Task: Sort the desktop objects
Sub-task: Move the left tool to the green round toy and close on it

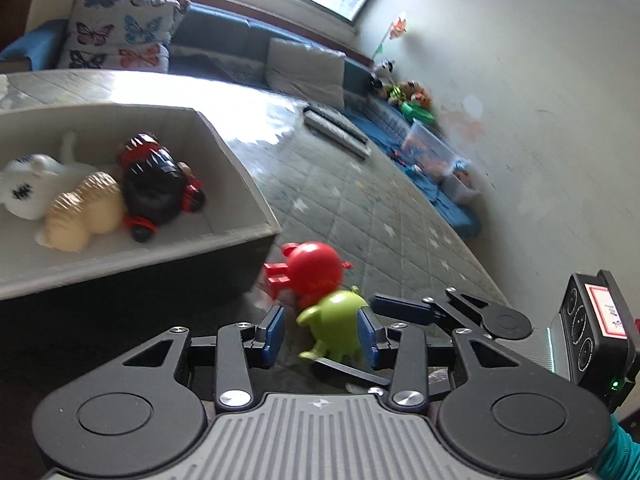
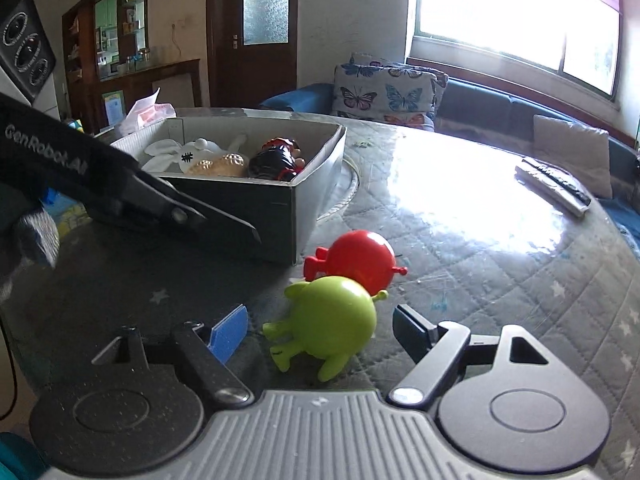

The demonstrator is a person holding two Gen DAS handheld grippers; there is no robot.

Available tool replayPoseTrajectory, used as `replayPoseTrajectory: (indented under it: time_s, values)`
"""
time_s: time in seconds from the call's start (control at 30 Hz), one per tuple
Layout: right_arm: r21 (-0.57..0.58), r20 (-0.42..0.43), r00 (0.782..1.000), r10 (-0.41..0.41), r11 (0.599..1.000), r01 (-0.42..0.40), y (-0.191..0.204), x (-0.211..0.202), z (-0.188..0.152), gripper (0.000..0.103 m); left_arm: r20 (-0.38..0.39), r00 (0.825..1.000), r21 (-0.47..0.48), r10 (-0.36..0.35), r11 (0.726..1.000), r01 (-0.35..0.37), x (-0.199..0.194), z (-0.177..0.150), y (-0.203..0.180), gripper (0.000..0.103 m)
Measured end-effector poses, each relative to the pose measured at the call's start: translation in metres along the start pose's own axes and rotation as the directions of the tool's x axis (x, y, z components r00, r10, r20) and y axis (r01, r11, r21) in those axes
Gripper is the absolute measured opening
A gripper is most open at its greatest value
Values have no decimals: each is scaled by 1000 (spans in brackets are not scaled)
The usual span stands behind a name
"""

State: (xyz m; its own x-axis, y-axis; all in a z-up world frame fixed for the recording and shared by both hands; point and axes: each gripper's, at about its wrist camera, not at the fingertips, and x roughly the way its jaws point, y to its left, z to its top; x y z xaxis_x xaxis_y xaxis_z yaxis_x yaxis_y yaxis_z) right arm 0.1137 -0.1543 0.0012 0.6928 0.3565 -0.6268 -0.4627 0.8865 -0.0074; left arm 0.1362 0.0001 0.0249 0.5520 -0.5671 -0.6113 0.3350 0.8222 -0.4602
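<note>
Left gripper (image 1: 326, 332): jaws wide apart, holding nothing.
Right gripper (image 2: 320, 330): jaws spread, gripping nothing.
Green toy (image 2: 334, 320): between both grippers' pads; contact unclear.
Red toy (image 2: 362, 260): just beyond, touching it.
Box (image 2: 296, 204): ahead-left.

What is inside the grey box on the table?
The grey box holds three toys lying together: a white figure, a tan ridged one and a black-and-red one. Whatever lies beneath them, and the floor behind the near wall, is hidden.
</note>
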Motion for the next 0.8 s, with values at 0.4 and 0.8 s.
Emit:
replayPoseTrajectory:
  time_s: [0.4, 0.8]
  values:
    - [32, -3, 1000, 25, 999, -25, 1, 6, -9, 77, -61, 998, -19, -5, 1000, 4, 26, -4, -5, 42]
    - [35, -5, 1000, 16, 999, -16, -1, 12, -13, 67, -82, 996, -48, -24, 999, 20, 42, -6, -2, 42]
